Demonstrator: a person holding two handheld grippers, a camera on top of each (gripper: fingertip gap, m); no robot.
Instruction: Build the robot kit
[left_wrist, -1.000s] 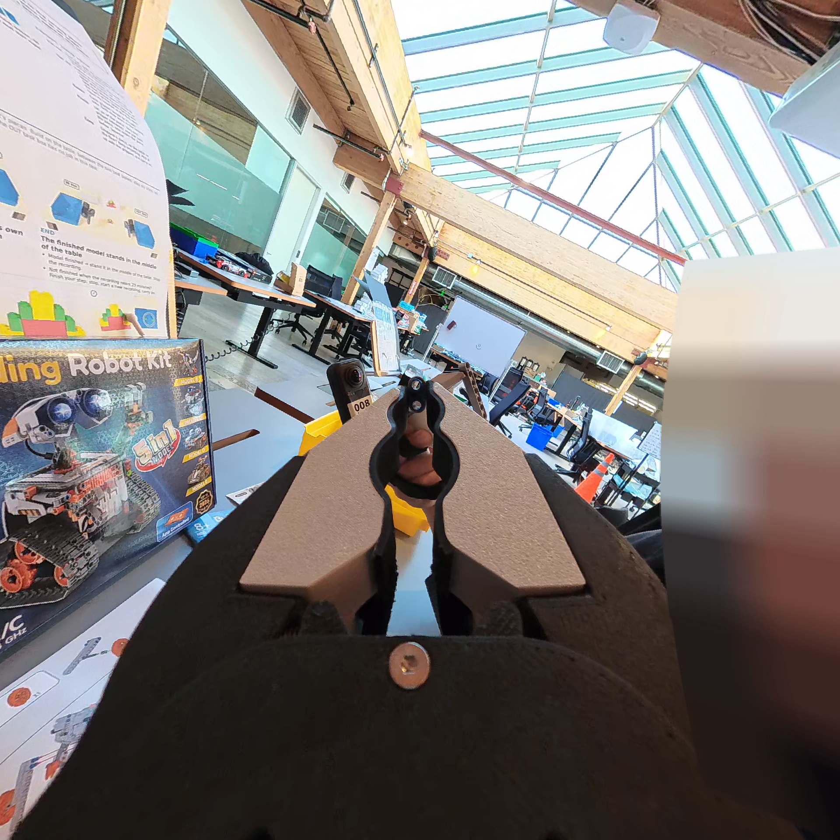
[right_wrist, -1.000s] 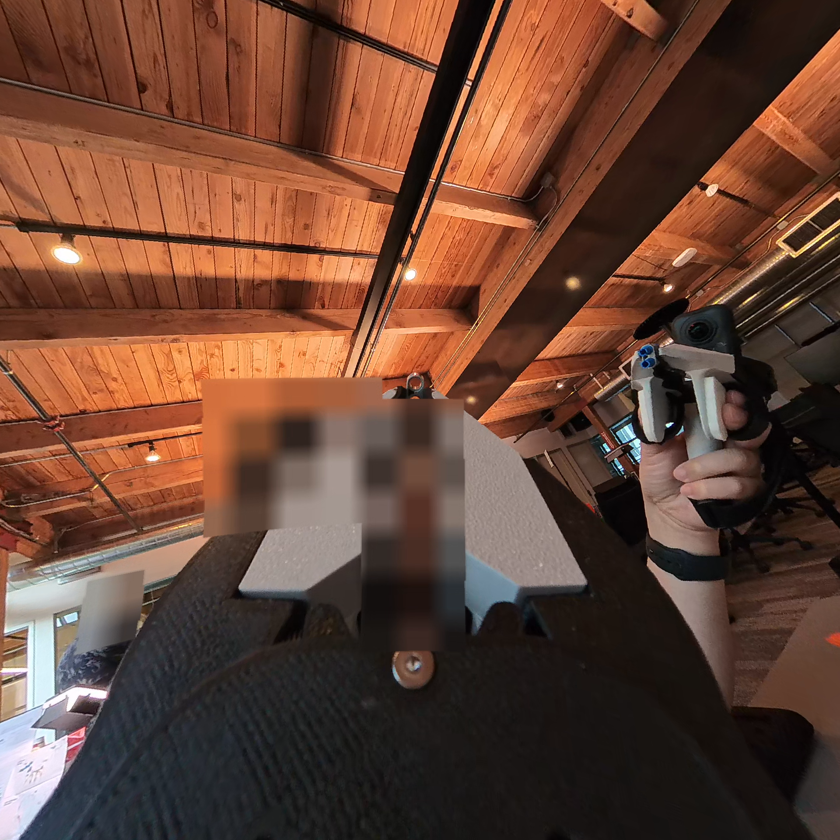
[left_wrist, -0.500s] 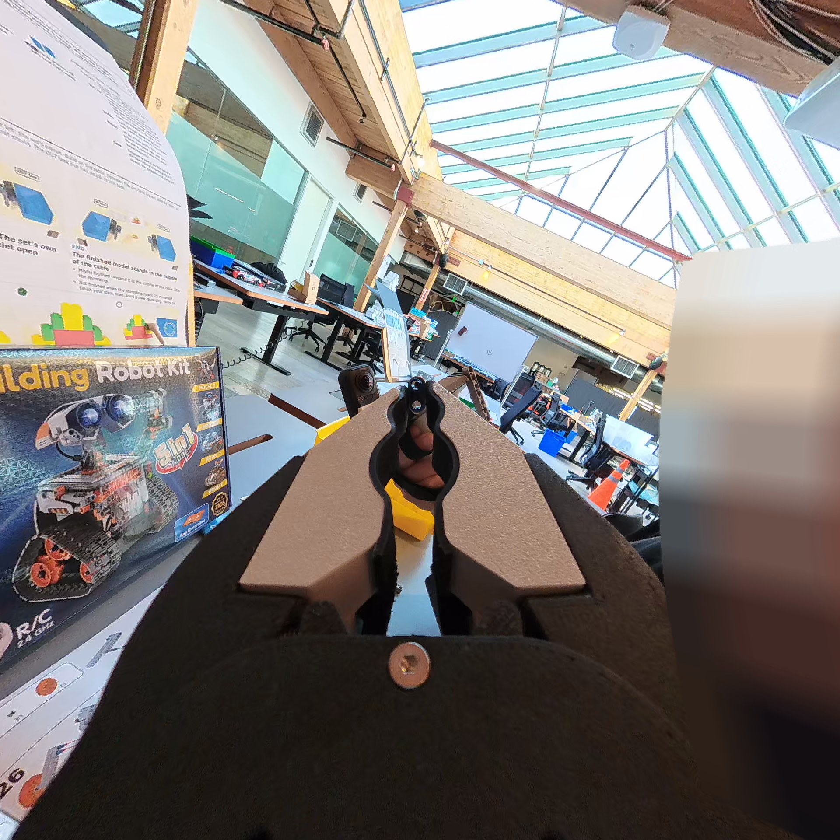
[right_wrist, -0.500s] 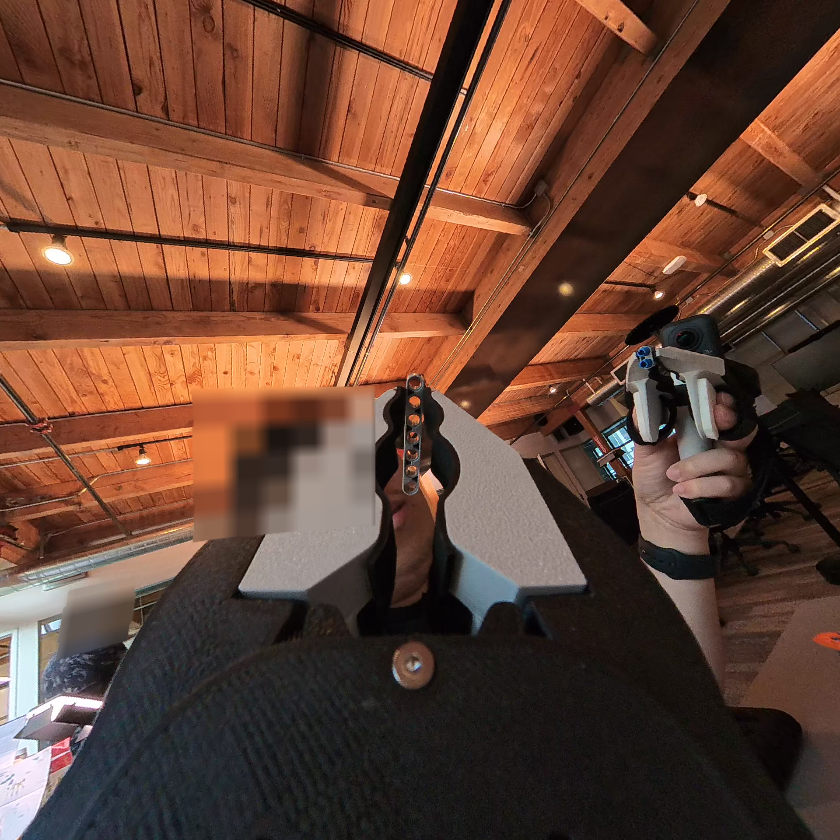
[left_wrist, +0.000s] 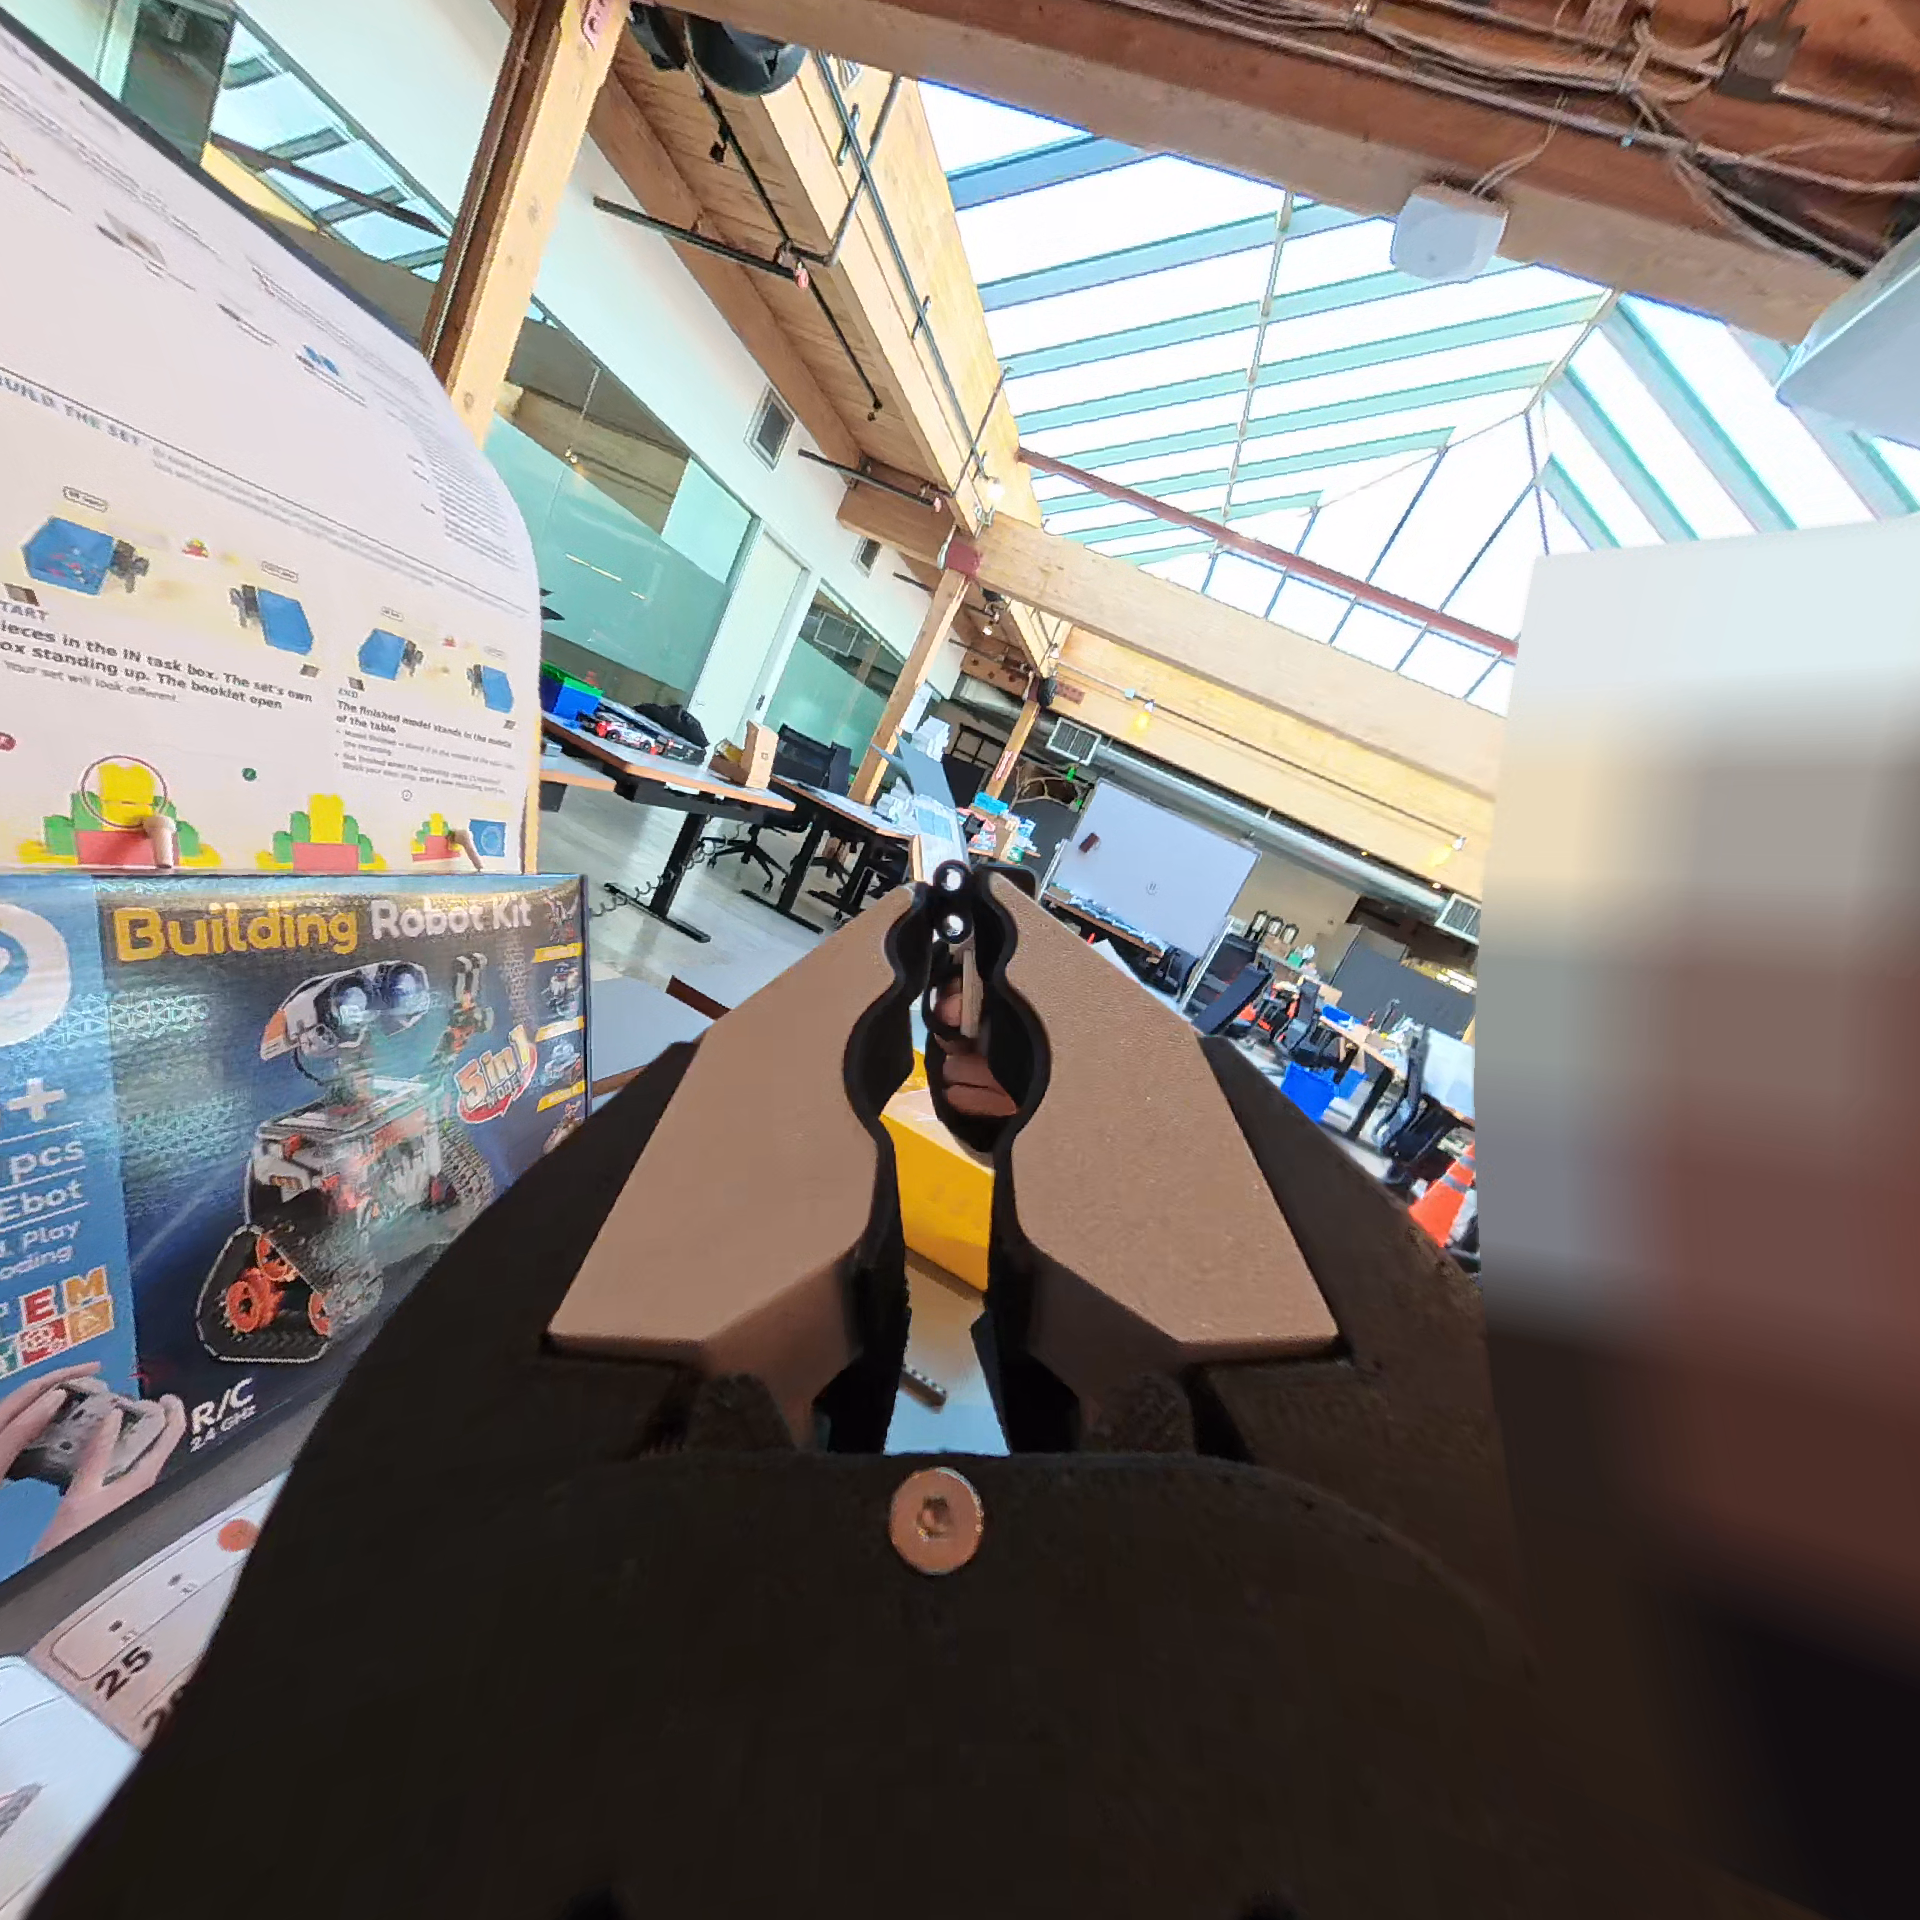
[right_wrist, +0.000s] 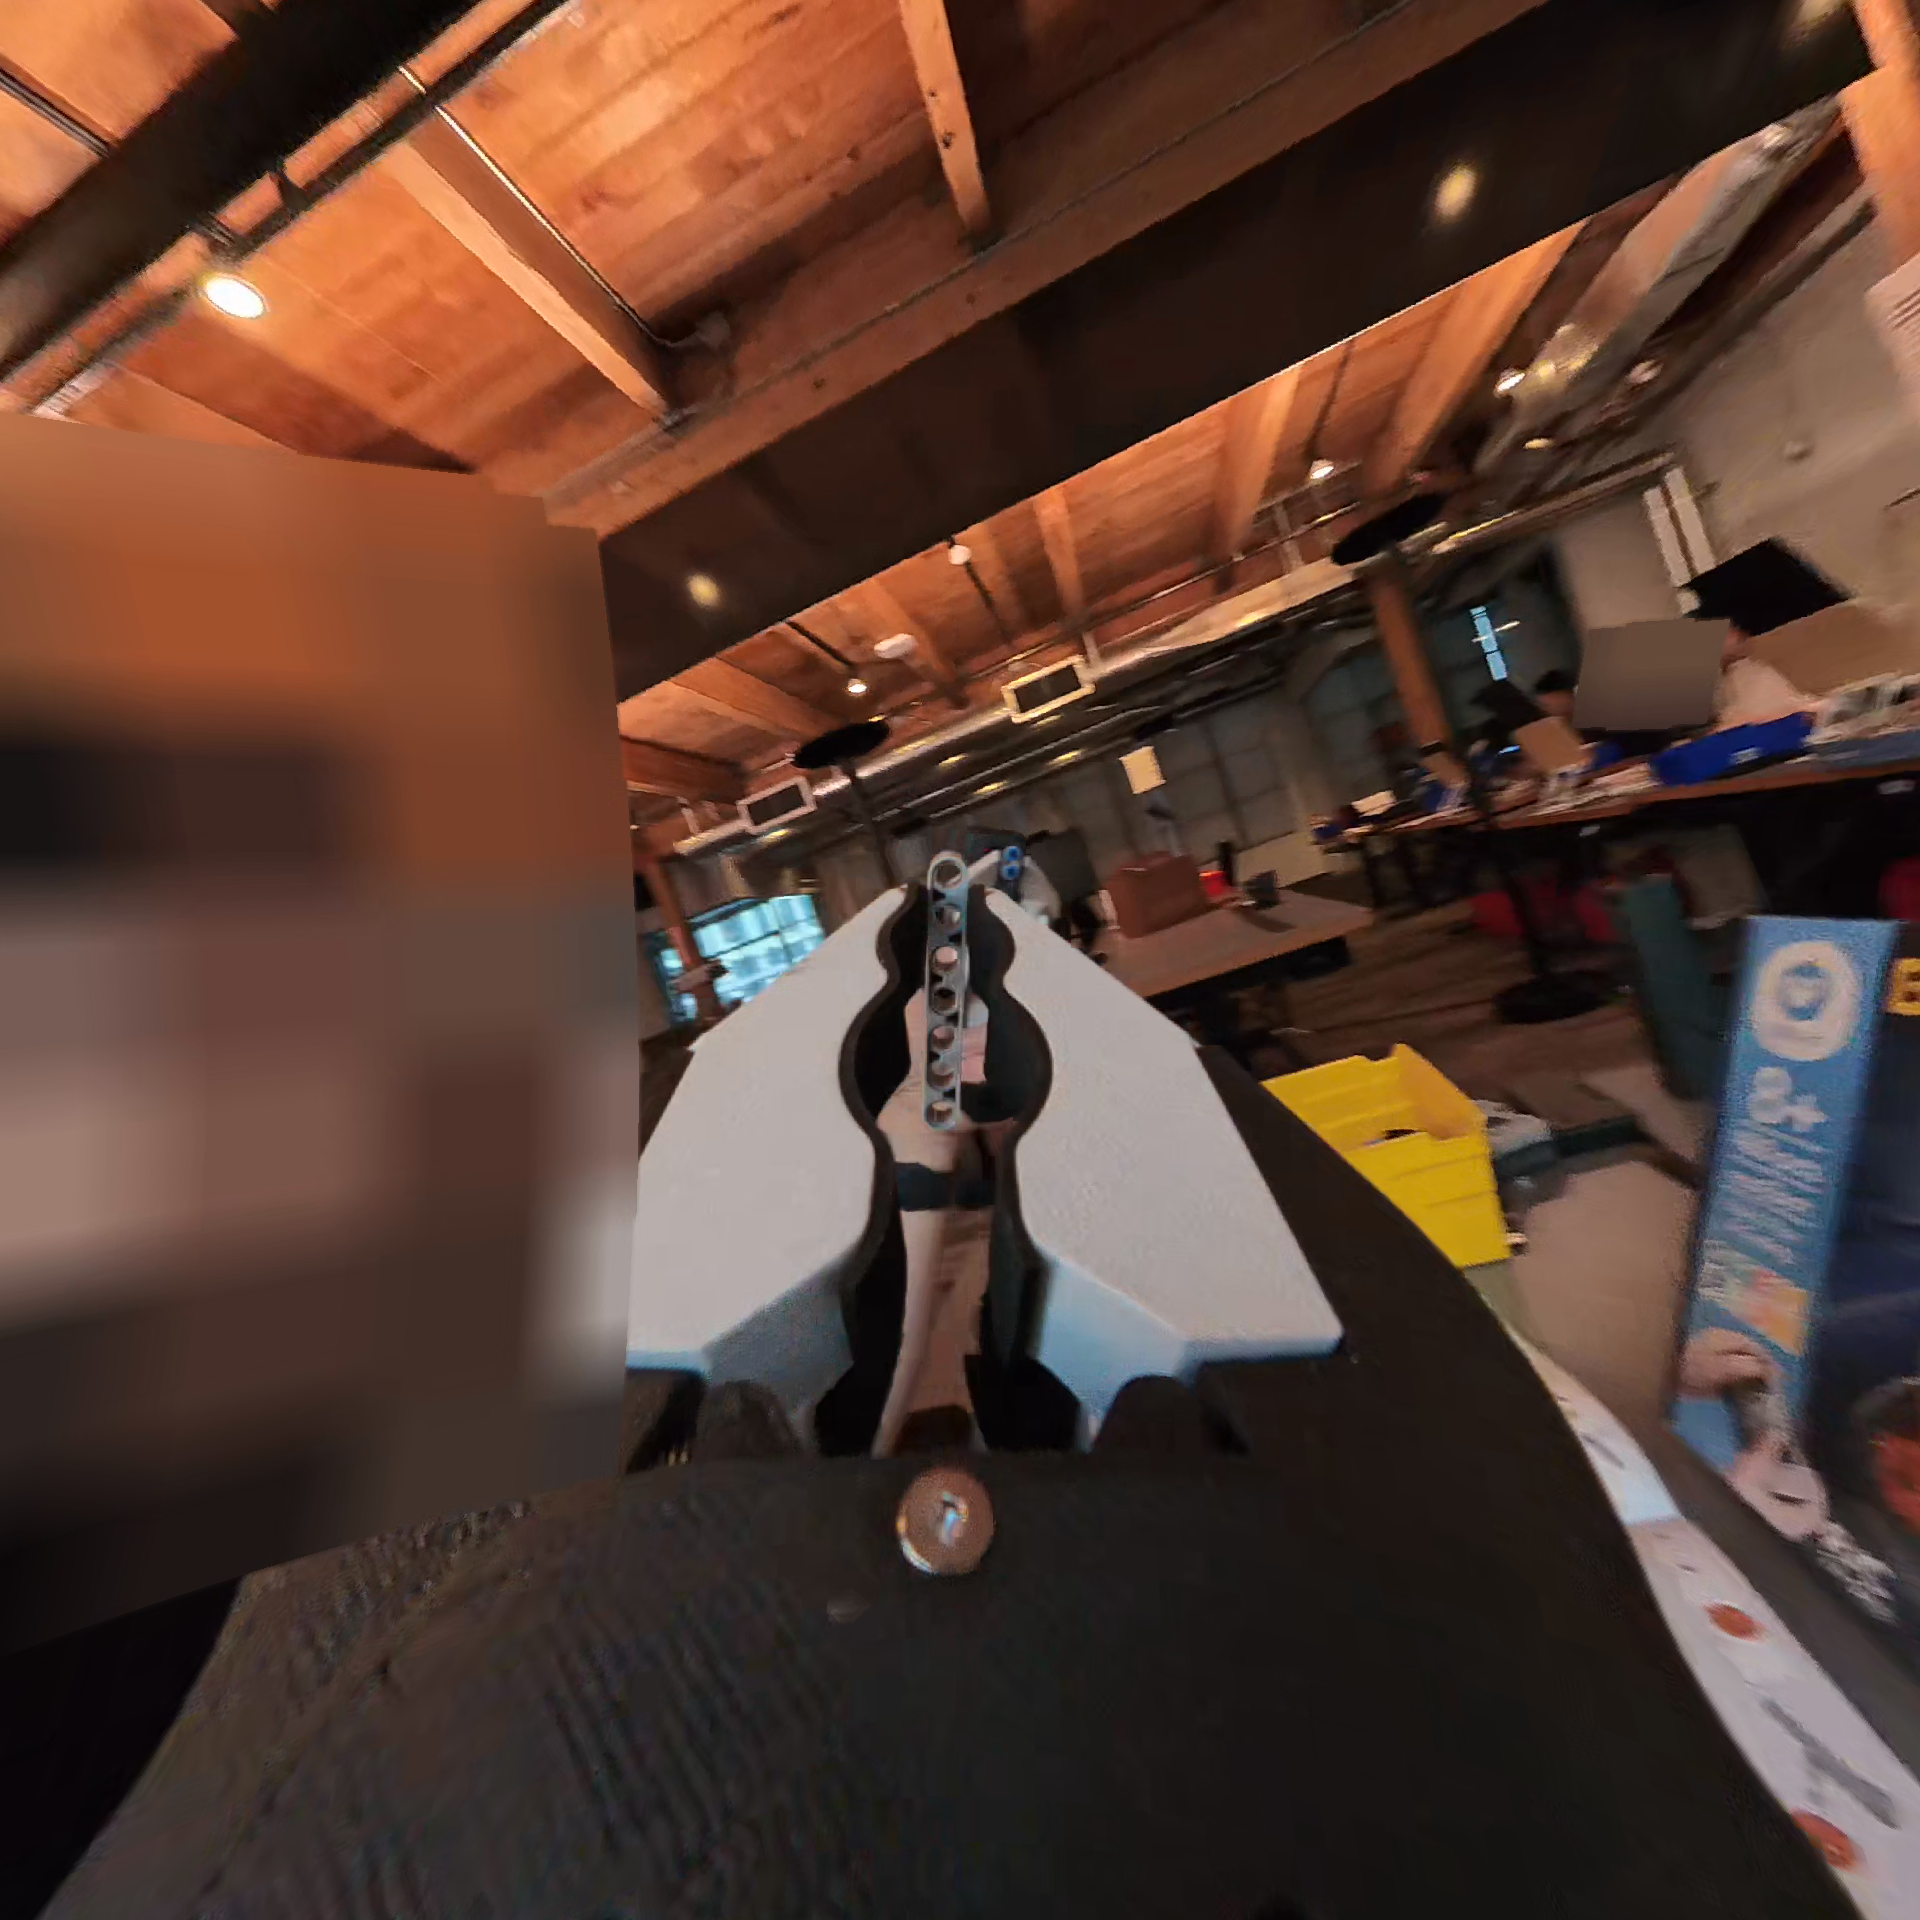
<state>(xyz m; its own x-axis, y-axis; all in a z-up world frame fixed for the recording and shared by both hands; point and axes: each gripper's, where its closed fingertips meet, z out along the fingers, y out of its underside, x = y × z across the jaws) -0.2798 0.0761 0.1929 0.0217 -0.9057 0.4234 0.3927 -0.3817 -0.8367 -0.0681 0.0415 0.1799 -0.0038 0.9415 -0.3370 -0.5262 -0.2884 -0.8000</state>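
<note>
Right gripper (right_wrist: 951, 894) jaws pinching grey holed beam (right_wrist: 943, 1003), long axis running 12–6 along jaws. Left gripper (left_wrist: 951, 899) jaws clamping small black holed piece (left_wrist: 950, 902) at tips. Yellow bin (right_wrist: 1392, 1138) lying at 3 o'clock on desk (left_wrist: 940, 1340).

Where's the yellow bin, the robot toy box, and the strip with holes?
yellow bin (right_wrist: 1392, 1138), right wrist view, front wall.
robot kit box (left_wrist: 312, 1122), left wrist view, printed front.
grey holed beam (right_wrist: 943, 997), right wrist view, its middle.

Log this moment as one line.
left claw: shut on black piece | right claw: shut on grey beam | near: kit box, yellow bin
</note>
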